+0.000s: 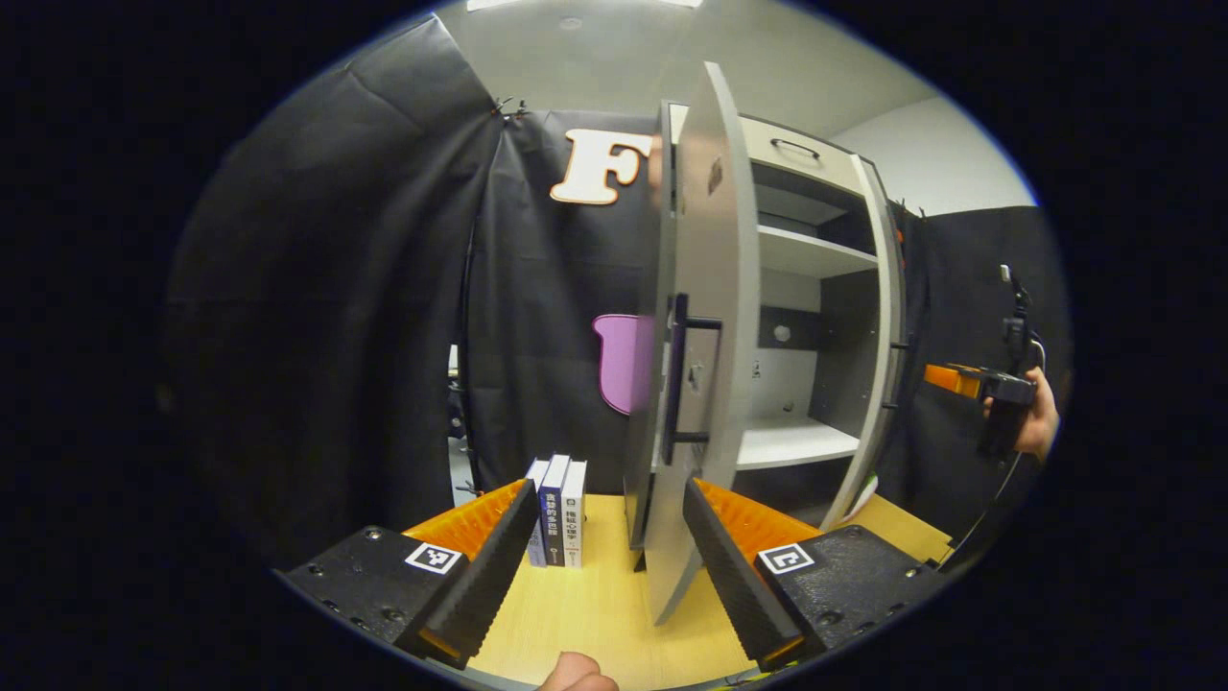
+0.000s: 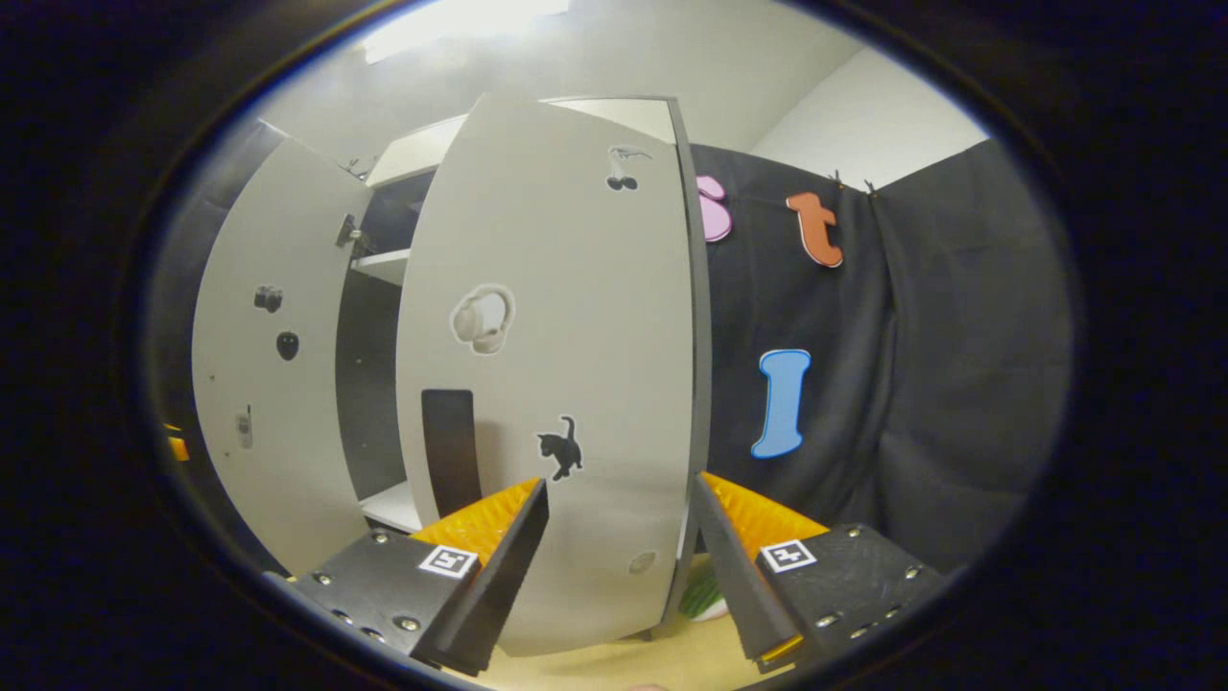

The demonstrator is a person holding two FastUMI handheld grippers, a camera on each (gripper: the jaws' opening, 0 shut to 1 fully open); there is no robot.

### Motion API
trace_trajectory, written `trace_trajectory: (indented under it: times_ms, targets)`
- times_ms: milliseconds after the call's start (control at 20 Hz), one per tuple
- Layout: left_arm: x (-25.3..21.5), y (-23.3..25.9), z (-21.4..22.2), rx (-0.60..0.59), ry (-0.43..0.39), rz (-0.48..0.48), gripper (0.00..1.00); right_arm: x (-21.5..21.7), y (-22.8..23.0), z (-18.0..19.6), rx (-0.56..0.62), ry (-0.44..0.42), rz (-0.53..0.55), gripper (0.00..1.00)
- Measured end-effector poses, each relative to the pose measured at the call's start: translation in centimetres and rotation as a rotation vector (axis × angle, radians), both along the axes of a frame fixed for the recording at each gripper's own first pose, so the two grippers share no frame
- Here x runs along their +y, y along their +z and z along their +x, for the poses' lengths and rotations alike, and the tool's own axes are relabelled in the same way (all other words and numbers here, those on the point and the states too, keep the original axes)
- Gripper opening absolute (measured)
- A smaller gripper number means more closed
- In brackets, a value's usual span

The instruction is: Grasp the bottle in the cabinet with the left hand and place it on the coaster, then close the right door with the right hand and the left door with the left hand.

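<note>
My left claw (image 1: 610, 542) hangs wide open and empty before the left door (image 1: 705, 384) of the cabinet (image 1: 815, 288), whose edge and dark handle (image 1: 679, 379) stand just ahead of its fingers. Three books (image 1: 558, 509) stand upright on the tabletop (image 1: 604, 614) to the door's left. Farther off, a hand holds the other claw (image 1: 964, 381) beside the cabinet. My right claw (image 2: 622, 537), jaws likewise spread and holding nothing, faces the outer side of the right door (image 2: 556, 384), which stands ajar, stickers on its panel. I cannot make out the bottle or the coaster; something green and white (image 2: 700, 597) peeks from behind that door's lower edge.
</note>
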State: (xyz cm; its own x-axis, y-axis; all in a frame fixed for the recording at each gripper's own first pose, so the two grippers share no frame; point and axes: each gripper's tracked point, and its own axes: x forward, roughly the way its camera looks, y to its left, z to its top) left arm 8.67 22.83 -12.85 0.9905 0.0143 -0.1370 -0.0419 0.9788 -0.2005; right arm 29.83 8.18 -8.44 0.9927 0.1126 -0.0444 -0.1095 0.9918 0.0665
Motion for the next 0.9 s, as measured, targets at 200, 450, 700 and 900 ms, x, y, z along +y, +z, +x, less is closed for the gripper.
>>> trace_trajectory:
  times_ms: [200,450,700,900]
  targets:
    - [2.3,0.4,3.4,0.007,0.028,-0.010,0.96,0.6,-0.2,-2.4,0.001,0.019,0.026,0.89]
    - [3.4,1.7,7.2,-0.015,0.034,-0.002,0.96,-0.6,-0.3,-8.2,0.022,0.032,0.052,0.92]
    - [1.3,2.2,9.2,0.010,0.004,-0.010,0.97,-5.4,0.6,-15.2,0.008,-0.012,0.025,0.89]
    - [1.0,2.8,9.0,-0.013,0.067,0.013,0.91,-10.5,-0.6,-20.6,0.022,-0.078,0.021,0.92]
